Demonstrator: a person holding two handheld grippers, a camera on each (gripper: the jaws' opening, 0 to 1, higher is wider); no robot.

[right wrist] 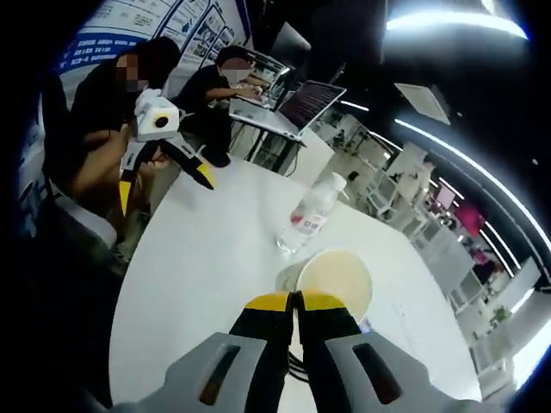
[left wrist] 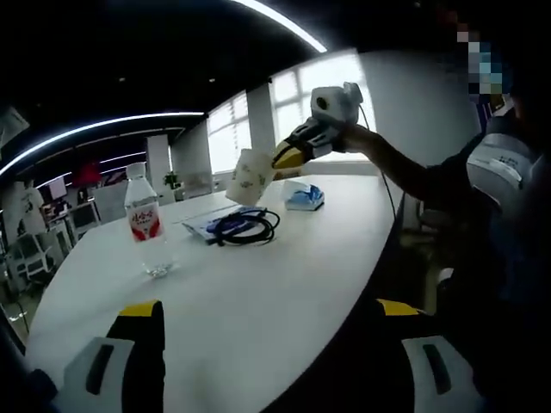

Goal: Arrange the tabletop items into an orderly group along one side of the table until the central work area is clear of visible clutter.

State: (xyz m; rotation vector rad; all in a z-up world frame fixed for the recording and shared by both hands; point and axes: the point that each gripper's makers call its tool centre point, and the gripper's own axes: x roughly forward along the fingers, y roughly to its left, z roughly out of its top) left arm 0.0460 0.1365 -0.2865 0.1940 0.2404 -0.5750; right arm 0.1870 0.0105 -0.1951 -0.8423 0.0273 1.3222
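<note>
**A:** What is nearest in the right gripper view?

**B:** The right gripper (right wrist: 297,297), its yellow-tipped jaws pressed together on the rim of a paper cup (right wrist: 334,277). The cup's open mouth faces the camera. In the left gripper view the same cup (left wrist: 250,177) hangs tilted in the air above the white table (left wrist: 258,327), pinched at its upper edge.

**A:** How will the cup handle?

**B:** By its look, light and thin-walled, easy to crush. A rim pinch is a fair hold, but I judge it could buckle or slip if squeezed hard or swung.

**A:** And the left gripper?

**B:** The left gripper (left wrist: 271,318) has its jaws wide apart, holding nothing, low over the table's near edge. In the right gripper view it (right wrist: 165,176) hovers spread open at the table's far side.

**A:** What lies beyond the left gripper?

**B:** A clear water bottle (left wrist: 145,222) with a red label, standing upright and partly filled. It probably has some weight and a smooth, slippery skin, so grip it around the middle. Farther on, a coil of black cable (left wrist: 246,227) rests on a flat blue packet (left wrist: 202,224). The cable is limp and best lifted by the bundle. Farthest, near the window edge, sits a small blue tissue pack (left wrist: 305,198), soft and light.
</note>
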